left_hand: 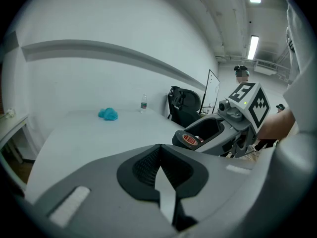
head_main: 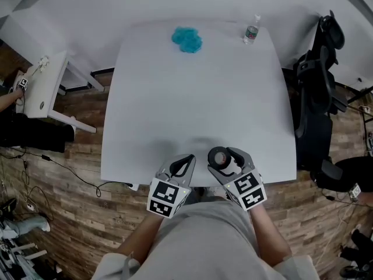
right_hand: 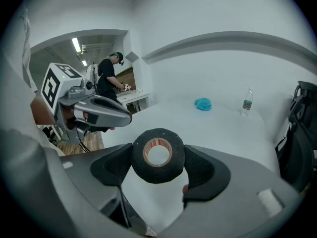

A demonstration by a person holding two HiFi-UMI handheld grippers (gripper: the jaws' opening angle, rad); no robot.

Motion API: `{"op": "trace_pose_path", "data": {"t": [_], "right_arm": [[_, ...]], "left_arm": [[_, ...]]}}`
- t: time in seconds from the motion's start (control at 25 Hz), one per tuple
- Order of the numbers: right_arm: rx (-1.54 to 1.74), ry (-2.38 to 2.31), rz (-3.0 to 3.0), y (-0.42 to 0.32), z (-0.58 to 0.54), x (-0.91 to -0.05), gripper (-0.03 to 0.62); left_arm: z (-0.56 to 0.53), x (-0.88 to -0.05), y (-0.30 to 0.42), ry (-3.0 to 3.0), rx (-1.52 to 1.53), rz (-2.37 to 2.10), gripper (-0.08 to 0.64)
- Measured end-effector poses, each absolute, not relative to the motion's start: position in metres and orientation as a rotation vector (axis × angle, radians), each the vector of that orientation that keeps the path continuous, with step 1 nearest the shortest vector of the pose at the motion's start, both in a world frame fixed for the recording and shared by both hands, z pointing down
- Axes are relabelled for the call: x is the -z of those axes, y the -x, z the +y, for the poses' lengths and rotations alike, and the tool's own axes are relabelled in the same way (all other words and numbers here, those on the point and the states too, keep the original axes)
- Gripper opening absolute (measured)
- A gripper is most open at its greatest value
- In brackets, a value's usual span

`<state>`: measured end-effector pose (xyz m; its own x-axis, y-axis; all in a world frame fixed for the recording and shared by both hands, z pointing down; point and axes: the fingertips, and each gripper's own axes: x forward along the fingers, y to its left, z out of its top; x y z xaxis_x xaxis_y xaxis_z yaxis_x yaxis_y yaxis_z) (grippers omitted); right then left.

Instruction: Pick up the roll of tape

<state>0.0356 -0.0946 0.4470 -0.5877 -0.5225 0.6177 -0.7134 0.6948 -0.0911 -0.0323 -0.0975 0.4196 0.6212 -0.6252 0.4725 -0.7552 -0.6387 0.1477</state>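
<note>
In the head view, a white tabletop (head_main: 198, 98) carries a blue clump (head_main: 187, 39) near its far edge and a bottle (head_main: 251, 30) by its far right corner. Both grippers hang over the near edge. The left gripper (head_main: 185, 163) has its jaws clenched together, and the right gripper (head_main: 224, 158) clasps the tape (head_main: 220, 158) just beside it. A dark chair (head_main: 317, 86) stands off the right edge. In the left gripper view, the jaws meet with nothing between them. The right gripper is close at the right, with the tape (left_hand: 189, 139) at its tip, hole upward. In the right gripper view, the black tape (right_hand: 158, 155) sits between the jaws, a pad pressed to each side and its hole facing the camera. The tabletop shows below it. A person (right_hand: 108, 78) stands at a bench in the background.
</note>
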Motion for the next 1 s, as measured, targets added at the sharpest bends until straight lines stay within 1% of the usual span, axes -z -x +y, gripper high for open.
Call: {"op": "trace_pose_path", "data": {"t": [1.0], "right_arm": [[-0.386,-0.937,-2.359,-0.032,-0.114,-0.437,0.336]], "left_arm": [[-0.114,-0.414,0.025,-2.547,-0.553,-1.094,0.017]]}}
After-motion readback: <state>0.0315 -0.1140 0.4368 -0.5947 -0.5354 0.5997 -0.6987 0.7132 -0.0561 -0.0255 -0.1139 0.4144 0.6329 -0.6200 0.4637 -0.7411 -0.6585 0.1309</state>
